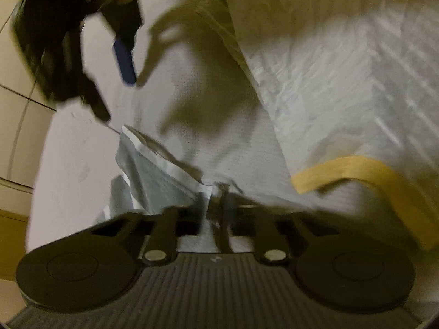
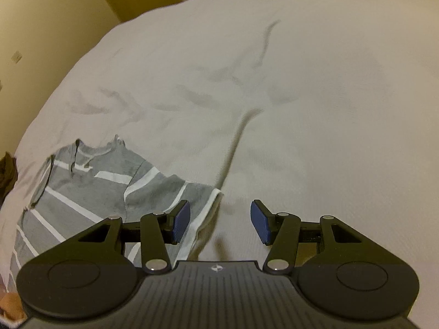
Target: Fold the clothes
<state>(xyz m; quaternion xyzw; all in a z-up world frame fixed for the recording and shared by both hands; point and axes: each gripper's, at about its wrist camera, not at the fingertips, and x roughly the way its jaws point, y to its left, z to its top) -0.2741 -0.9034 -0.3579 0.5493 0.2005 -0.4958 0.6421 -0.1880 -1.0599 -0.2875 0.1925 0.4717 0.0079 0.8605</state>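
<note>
Pinching garment cloth, left gripper (image 1: 219, 200) has its jaws closed on it. Right gripper (image 2: 219, 220) gapes wide, holding nothing; striped shirt (image 2: 90, 189) lies flat on bed (image 2: 301, 96), sleeve hem (image 2: 208, 205) just left of it.

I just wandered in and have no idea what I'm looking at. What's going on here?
A person is folding clothes on a white bedspread with a handheld gripper in each hand. The left gripper is pinched shut on a fold of the grey striped shirt. The right gripper hovers open beside the shirt's sleeve, holding nothing.
</note>
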